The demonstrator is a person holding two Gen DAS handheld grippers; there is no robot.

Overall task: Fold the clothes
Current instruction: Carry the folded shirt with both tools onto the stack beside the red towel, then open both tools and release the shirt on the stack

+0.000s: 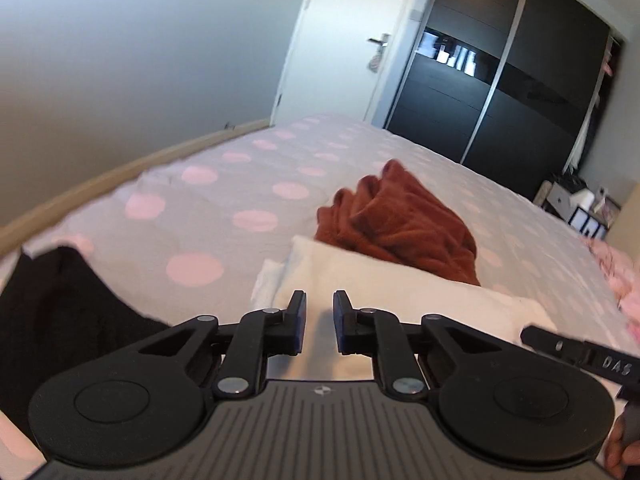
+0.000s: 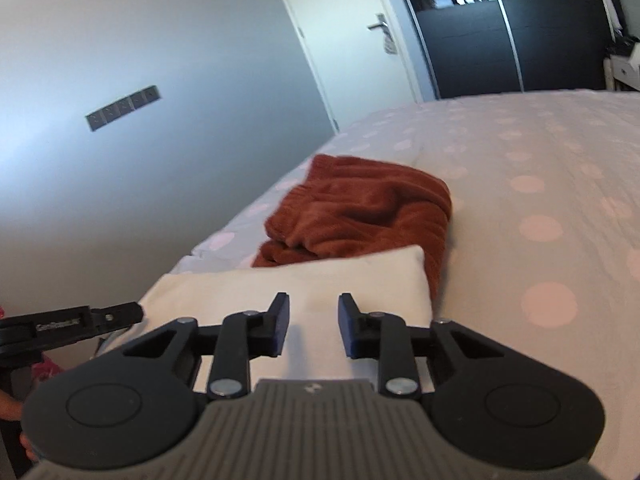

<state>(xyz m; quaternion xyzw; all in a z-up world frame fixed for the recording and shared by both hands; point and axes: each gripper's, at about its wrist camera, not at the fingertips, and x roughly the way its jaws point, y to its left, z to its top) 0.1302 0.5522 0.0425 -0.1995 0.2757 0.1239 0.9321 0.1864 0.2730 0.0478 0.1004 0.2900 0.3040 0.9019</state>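
Grey bedroom walls and a white door (image 1: 340,40) frame a bed (image 1: 224,184) covered with a pale sheet printed in pink dots. Beyond the bed's far end stands a dark wardrobe (image 1: 520,80) with sliding panels and silver rails. On the wall beside the door sits a row of dark sockets (image 2: 122,108).

A folded white garment (image 1: 400,280) lies on the bed, near its close edge, flat and neatly squared. Touching the white garment's far side is a rust-coloured garment (image 1: 404,224), bunched and wrinkled, partly tucked behind the white fold. A black cloth (image 1: 68,304) lies on the bed to the left of the white garment, apart from it. Pink fabric (image 1: 624,272) shows at the bed's right edge, well away from the white garment.

The left gripper (image 1: 320,322) hovers over the near part of the white garment, its blue-padded fingers parted with a clear gap and nothing between them. The right gripper (image 2: 313,326) hangs over the same white garment, closer to its right end, with its fingers likewise spread and empty. Whether either gripper touches the cloth below cannot be told. In the right wrist view the left gripper's black body pokes in beside the white garment's left corner; in the left wrist view the right one shows at its right corner.
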